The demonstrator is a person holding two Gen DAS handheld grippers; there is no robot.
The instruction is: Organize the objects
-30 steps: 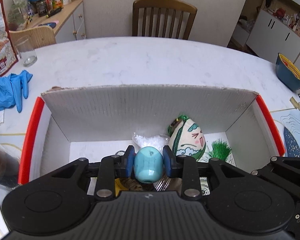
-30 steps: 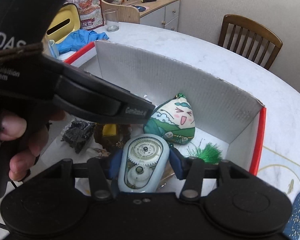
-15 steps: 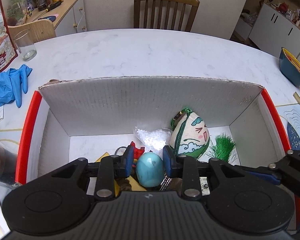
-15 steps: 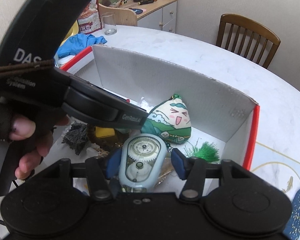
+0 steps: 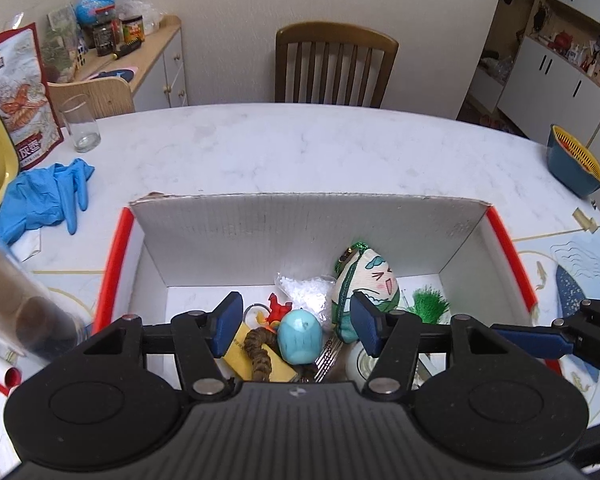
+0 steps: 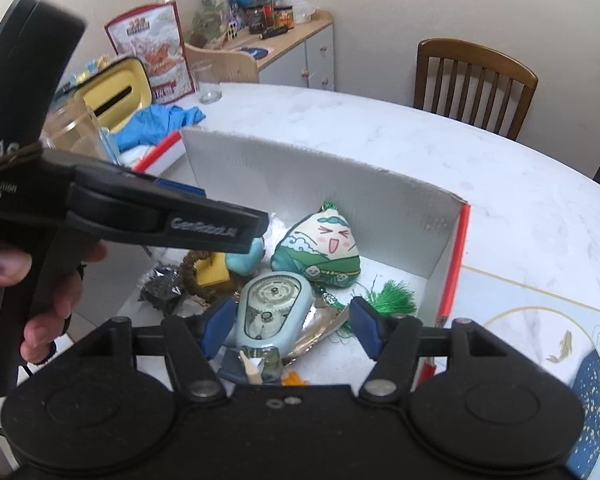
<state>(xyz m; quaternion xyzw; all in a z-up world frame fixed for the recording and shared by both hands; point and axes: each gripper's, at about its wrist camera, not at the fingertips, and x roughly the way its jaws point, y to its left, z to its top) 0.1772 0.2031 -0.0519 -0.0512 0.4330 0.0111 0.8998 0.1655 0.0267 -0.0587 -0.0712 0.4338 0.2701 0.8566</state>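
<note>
A white cardboard box (image 5: 308, 228) with red-edged sides sits on a pale marble tabletop (image 5: 300, 148), and both grippers hang over its open top.

In the left wrist view, the left gripper (image 5: 296, 322) has its blue-padded fingers spread wide, holding nothing. Between and below them a small turquoise egg-shaped toy (image 5: 300, 340) lies free on the pile in the box, touching neither pad. Beside it are a red figurine (image 5: 278, 307), a bag of white beads (image 5: 306, 294), a yellow card (image 5: 246, 350) with a brown braided cord (image 5: 260, 354) across it, a dumpling-shaped plush (image 5: 366, 284) with a cartoon face, and a green tassel (image 5: 428, 304). This view alone shows a blue and yellow colander (image 5: 576, 162) at the tabletop's far right, and the tip of the right gripper entering from the right edge.

In the right wrist view, the right gripper (image 6: 294, 326) is also wide open and empty. A pale blue timer (image 6: 274, 310) with clear gears rests in the box between its fingers; the left pad appears close against it, the right pad well apart. Only this view shows a crumpled black packet (image 6: 162, 286) on the box floor, the person's left hand (image 6: 40, 280) around the left gripper's handle, and a yellow tissue box (image 6: 114, 94).

Both views show blue gloves (image 5: 48, 196), a drinking glass (image 5: 80, 124) and a wooden chair (image 5: 334, 66) beyond the tabletop.
</note>
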